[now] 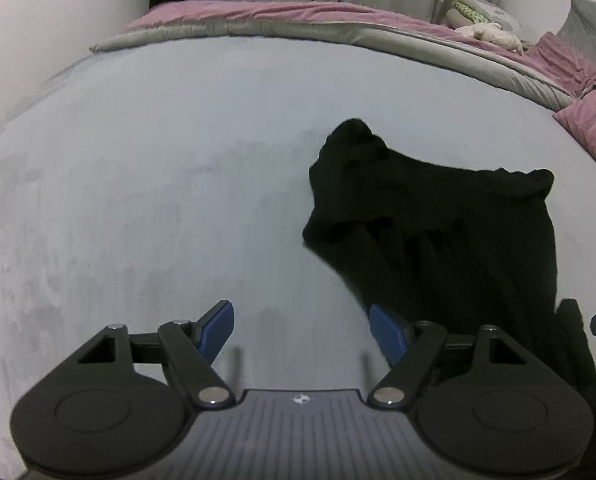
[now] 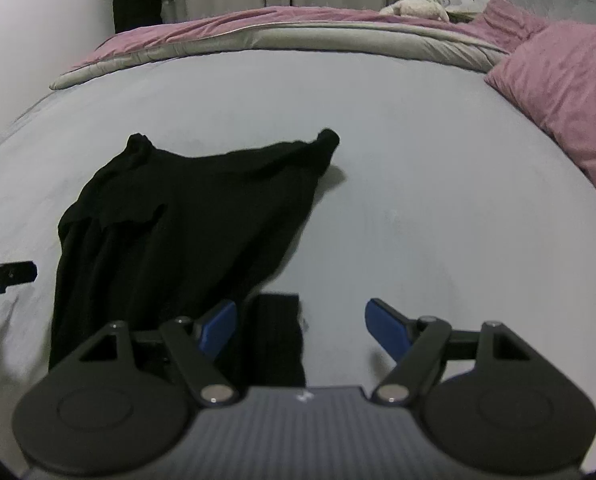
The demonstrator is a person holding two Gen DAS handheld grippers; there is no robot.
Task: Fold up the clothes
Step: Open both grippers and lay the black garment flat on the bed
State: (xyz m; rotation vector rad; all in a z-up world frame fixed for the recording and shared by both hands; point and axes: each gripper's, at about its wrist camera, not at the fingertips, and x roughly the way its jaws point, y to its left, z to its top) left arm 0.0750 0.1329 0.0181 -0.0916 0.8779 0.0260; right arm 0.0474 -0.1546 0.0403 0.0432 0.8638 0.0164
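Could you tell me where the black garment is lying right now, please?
The black garment lies spread on the grey bed, between the two open grippers: left of centre in the right wrist view, right in the left.

One black garment lies on the one grey sheet. One pink pillow sits far right, one rolled pink-and-grey duvet along the far edge. Two grippers show. Perhaps one soft toy, blurred.

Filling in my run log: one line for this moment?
left gripper open | right gripper open | black garment spread on bed, unheld
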